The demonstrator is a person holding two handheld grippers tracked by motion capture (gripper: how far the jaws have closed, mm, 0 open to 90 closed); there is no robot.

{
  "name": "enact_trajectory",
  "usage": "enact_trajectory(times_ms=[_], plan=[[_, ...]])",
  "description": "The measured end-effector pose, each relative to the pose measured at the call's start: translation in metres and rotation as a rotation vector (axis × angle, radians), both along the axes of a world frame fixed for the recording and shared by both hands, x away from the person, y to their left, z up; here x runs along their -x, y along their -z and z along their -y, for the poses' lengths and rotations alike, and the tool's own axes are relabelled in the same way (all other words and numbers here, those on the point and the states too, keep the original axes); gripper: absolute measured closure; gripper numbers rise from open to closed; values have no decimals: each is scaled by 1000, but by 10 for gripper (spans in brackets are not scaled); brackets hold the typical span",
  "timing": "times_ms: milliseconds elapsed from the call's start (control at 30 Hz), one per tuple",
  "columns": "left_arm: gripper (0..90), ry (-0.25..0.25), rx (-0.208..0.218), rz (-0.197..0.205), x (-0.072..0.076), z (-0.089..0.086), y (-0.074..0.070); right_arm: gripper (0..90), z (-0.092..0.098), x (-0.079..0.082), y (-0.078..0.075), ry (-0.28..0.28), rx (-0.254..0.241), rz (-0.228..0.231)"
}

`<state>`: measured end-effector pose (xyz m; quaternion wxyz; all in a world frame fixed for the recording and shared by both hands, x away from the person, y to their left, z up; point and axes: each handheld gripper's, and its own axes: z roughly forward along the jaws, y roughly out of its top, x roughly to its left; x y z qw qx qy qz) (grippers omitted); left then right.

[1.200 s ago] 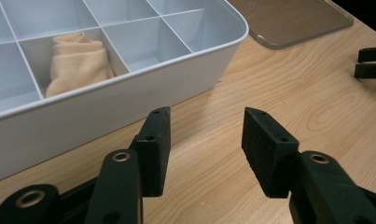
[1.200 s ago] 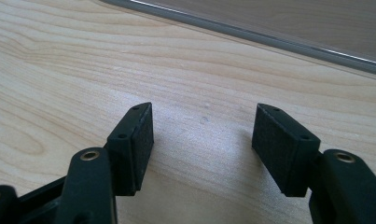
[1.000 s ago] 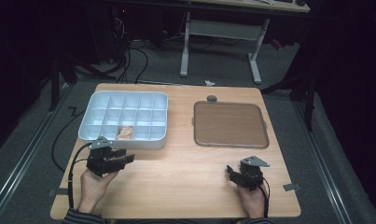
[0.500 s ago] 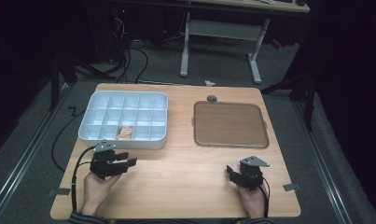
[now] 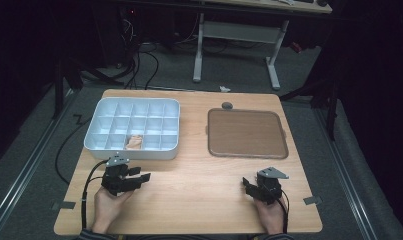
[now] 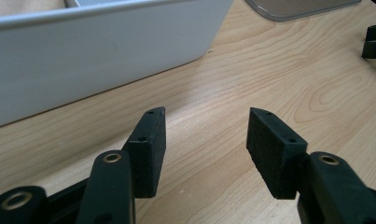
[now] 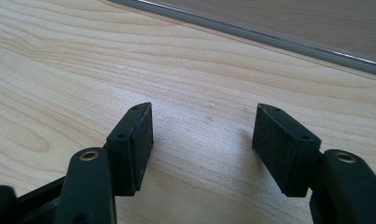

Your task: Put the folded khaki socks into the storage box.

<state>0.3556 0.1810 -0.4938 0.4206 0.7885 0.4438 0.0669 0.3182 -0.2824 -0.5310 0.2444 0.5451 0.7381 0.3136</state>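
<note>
My left gripper (image 5: 141, 177) rests low over the wooden table (image 5: 199, 170), just in front of the white compartment tray (image 5: 134, 152). It is open, its jaws have just been opening, and nothing lies between them. In the left gripper view the gripper (image 6: 206, 116) points past the tray's white wall (image 6: 92, 51). A small tan piece (image 5: 135, 142) lies in one front compartment. My right gripper (image 5: 246, 184) sits near the front right, open and empty. In the right gripper view it (image 7: 204, 112) faces the rim of the brown tray (image 7: 269, 35).
The flat brown tray (image 5: 246, 132) lies at the back right with nothing on it. A small dark round thing (image 5: 227, 105) sits just behind it. The right gripper's jaws (image 6: 374, 42) show far off in the left gripper view. Dark floor and cables surround the table.
My left gripper has drawn back a little from the white tray toward the table's front edge. The right gripper has not moved.
</note>
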Motion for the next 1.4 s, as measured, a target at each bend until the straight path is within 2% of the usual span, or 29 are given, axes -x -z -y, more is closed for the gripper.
enact_trajectory(times_ms=[167, 400, 867, 1100, 1133, 1233, 1400], plan=[[479, -6, 2, -18, 0, 3, 7, 384, 0, 0, 0, 0, 0, 0], [473, -11, 3, -15, -5, 10, 12, 384, 0, 0, 0, 0, -1, 0], [461, -12, -67, 29, -6, 24, 25, 384, 0, 0, 0, 0, 0, 0], [460, -15, -82, 41, -7, 27, 29, 384, 0, 0, 0, 0, 0, 0], [456, 2, -101, 39, -8, 29, 31, 384, 0, 0, 0, 0, 0, 0], [452, 11, -125, 43, -10, 32, 33, 384, 0, 0, 0, 0, 0, 0], [450, 4, -127, 49, -12, 32, 35, 384, 0, 0, 0, 1, 0, 0]])
